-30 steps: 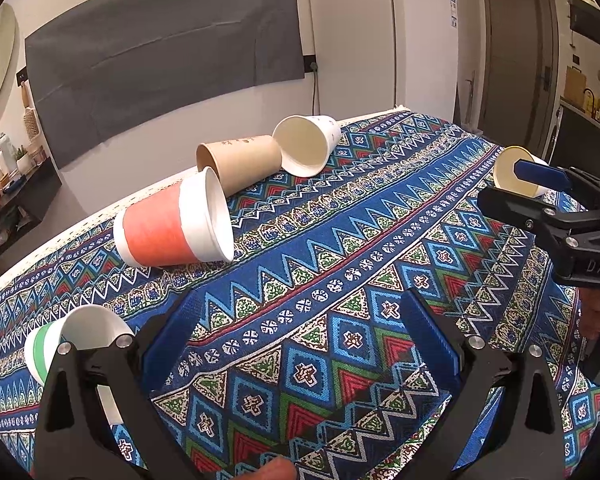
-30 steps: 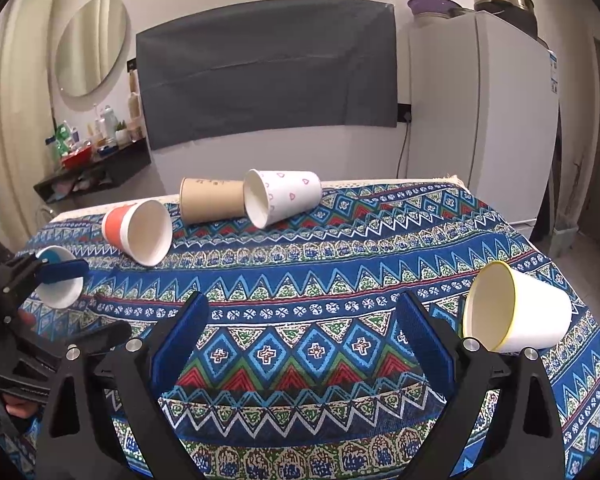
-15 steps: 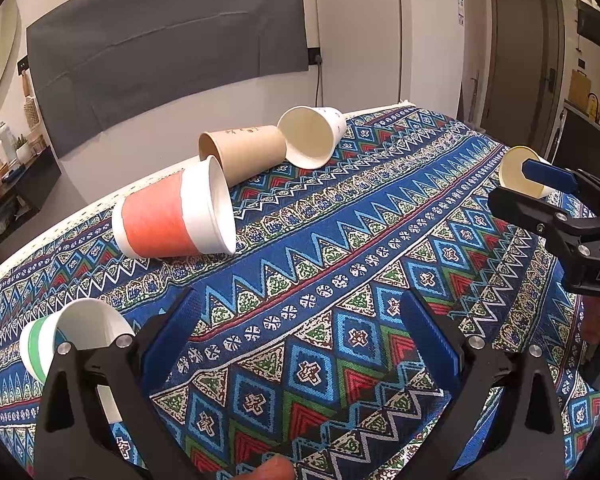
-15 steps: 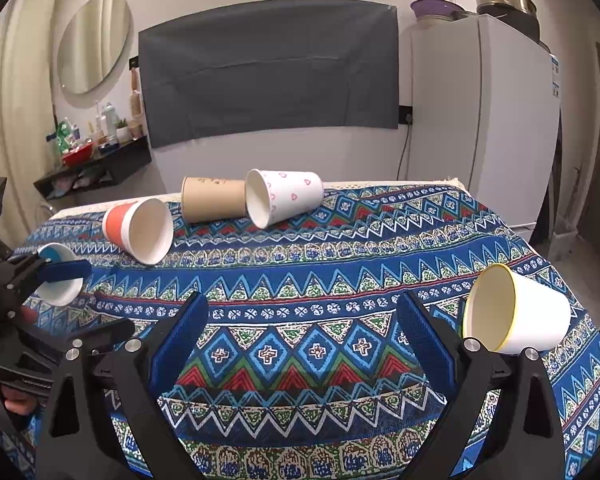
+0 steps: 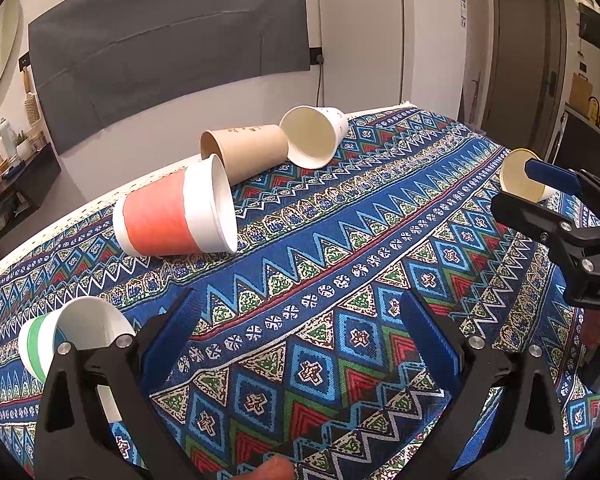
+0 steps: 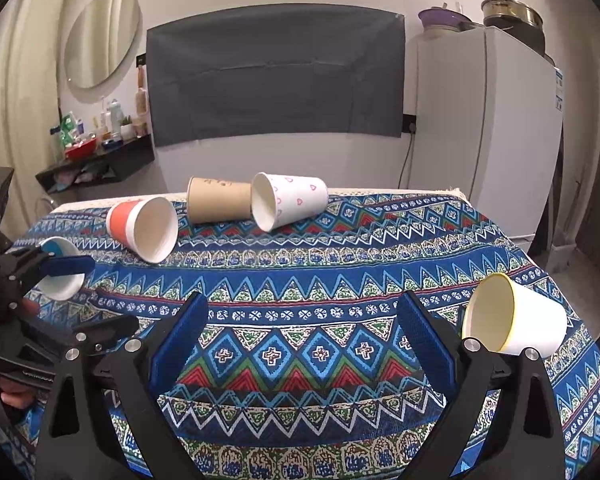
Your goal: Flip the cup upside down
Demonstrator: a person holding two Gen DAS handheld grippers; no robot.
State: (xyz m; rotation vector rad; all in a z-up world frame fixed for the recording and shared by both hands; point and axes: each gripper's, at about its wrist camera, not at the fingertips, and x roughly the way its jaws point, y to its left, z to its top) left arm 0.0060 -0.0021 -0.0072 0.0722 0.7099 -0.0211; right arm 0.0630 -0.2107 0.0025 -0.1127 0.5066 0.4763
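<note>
Left wrist view: low over counter (image 5: 380, 216), looks along left gripper (image 5: 300, 336) toward far wall, angled right; right gripper (image 5: 548, 192) at its right edge. Right wrist view: similar height, looks straight at the wall past right gripper (image 6: 304, 332); left gripper (image 6: 76, 292) at left edge. Both share the counter, five cups, fridge (image 6: 484, 132).

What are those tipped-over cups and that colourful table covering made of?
The cups, such as the orange-banded cup and brown cup, look like matte paper: thin walls, rolled rims, the brown one like bare kraft board. The tablecloth looks woven fabric, with visible thread texture.
</note>
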